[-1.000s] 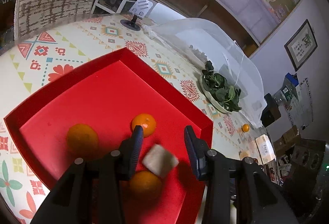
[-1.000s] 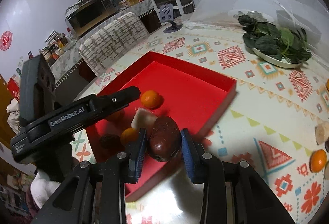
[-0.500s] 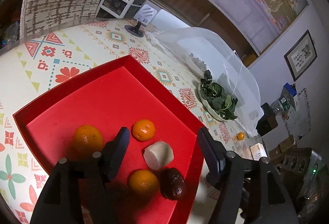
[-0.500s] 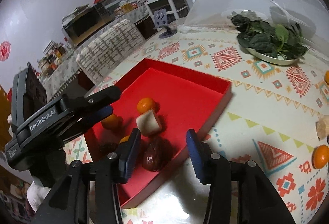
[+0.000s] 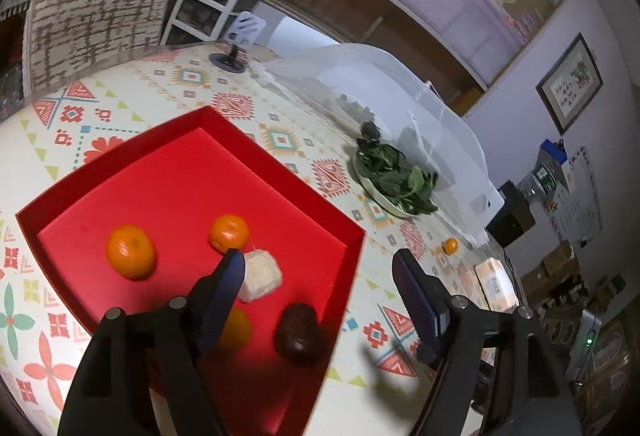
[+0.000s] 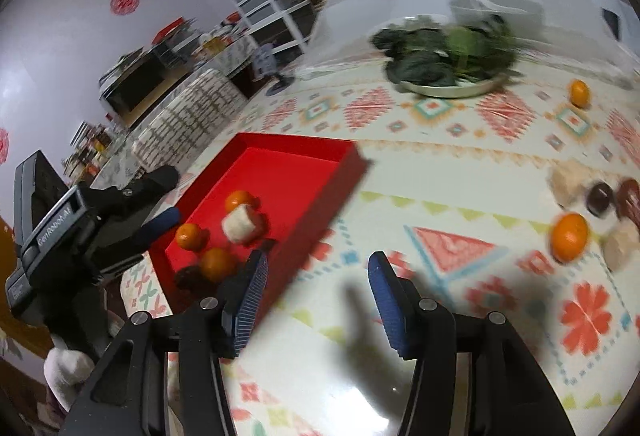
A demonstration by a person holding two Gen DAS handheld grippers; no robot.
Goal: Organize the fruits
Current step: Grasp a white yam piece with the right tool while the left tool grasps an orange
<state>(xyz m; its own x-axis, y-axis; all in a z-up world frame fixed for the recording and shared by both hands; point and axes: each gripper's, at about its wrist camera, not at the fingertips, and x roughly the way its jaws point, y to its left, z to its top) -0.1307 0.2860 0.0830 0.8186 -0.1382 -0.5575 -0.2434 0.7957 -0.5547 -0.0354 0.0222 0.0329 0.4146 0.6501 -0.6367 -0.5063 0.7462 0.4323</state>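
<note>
The red tray (image 5: 192, 124) holds 3 oranges (image 5: 130, 251), a pale chunk (image 5: 261, 275) and a dark fruit (image 5: 297, 330) at its near end. Left gripper (image 5: 316, 268) and right gripper (image 6: 316, 278) are both opening, empty. More fruit (image 6: 569, 237) lies far right.

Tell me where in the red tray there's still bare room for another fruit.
The far half of the red tray is bare, from its back walls down to the two tangerines. The near corner is crowded: pale chunk, third tangerine, dark fruit, with the left gripper opening above, empty.
</note>
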